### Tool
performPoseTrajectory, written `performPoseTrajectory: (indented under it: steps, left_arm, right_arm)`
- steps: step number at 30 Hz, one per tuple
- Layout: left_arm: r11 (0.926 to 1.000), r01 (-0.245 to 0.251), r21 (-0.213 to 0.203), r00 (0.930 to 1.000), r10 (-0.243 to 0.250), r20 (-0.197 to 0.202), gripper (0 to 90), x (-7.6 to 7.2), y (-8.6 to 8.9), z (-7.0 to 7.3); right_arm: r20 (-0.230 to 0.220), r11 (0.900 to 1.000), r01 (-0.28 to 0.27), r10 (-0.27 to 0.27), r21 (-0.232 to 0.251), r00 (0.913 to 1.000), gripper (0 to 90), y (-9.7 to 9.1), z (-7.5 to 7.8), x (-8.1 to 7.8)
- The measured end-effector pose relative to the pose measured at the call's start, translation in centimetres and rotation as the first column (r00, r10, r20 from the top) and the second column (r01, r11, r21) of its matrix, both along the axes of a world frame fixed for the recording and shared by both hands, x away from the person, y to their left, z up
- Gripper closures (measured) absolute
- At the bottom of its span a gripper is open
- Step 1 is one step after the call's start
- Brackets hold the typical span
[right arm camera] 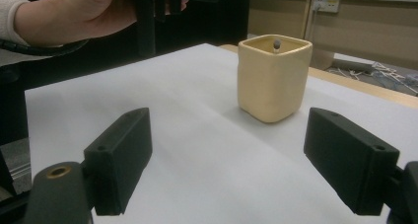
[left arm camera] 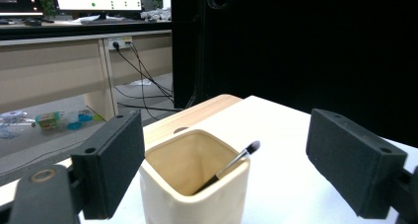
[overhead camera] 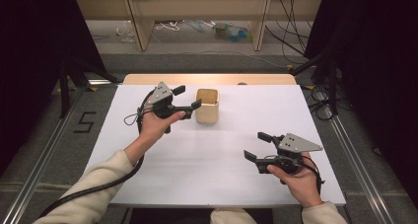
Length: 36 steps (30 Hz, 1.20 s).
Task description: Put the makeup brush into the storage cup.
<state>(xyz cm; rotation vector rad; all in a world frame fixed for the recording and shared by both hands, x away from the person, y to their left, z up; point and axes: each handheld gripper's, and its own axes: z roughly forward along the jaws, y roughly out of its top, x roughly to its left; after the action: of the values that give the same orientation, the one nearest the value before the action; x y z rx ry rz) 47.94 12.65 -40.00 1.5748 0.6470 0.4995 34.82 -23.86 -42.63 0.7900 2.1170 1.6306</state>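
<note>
High view: white surface [overhead camera: 217, 160] with a wooden strip along its far edge, grey floor around it, dark curtains on both sides, wooden furniture legs and loose cables on the floor behind. A cream square cup [overhead camera: 207, 106] stands on the far middle of the surface. Left gripper [overhead camera: 187, 98] is held just left of the cup, jaws spread, the nearer one close to the cup wall, not clearly touching. Right gripper [overhead camera: 257, 145] sits low at the near right, well apart from the cup, jaws spread, holding nothing. A "5" is marked on the floor at left.

Left gripper view: cup [left arm camera: 197, 184] right in front, between the two spread jaws and a bit lower. A thin dark brush [left arm camera: 231, 165] leans inside it, tip above the rim. Behind: wooden desk with a monitor, a wall socket, cables, litter on the floor, black curtain at right.

Right gripper view: cup [right arm camera: 272, 81] stands upright ahead on the surface [right arm camera: 172, 110], nothing between it and the spread jaws; brush tip [right arm camera: 277, 45] pokes above the rim. The left hand [right arm camera: 88, 9] with its gripper is at top left. Wooden desk and cables behind.
</note>
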Motion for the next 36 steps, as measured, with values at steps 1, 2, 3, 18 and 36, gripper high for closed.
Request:
performPoseTrajectory:
  steps: [1, 2, 3, 18, 36]
  left_arm:
    - [1.0, 0.002, -0.002, 1.0, -0.002, 0.001, 14.6, -0.2, 0.1, 0.0]
    - [1.0, 0.006, 0.0, 1.0, -0.006, 0.005, 14.7, -0.4, 0.1, 0.1]
    - [1.0, 0.007, 0.003, 1.0, -0.007, 0.007, 14.7, -0.5, 0.2, 0.1]
    - [0.9999, 0.004, 0.013, 0.9999, -0.004, 0.016, 14.9, -3.8, 2.5, -0.4]
    - [1.0, -0.003, 0.009, 0.999, 0.002, 0.044, 14.9, -6.7, 4.8, -0.5]
  right_arm:
    - [0.002, 1.0, 0.003, -0.003, -0.001, 1.0, 19.7, 0.0, 0.0, 0.0]
    - [0.023, 1.0, 0.005, -0.005, 0.002, 0.9997, 19.7, 0.0, -0.1, 0.1]
    - [0.03, 1.0, 0.005, -0.005, -0.002, 0.9995, 19.7, 0.0, 0.0, 0.2]
    - [0.026, 1.0, 0.006, -0.006, 0.003, 0.9996, 19.6, 0.0, 0.0, 0.2]
    - [0.001, 1.0, 0.007, -0.007, 0.005, 1.0, 19.6, 0.1, 0.0, 0.0]
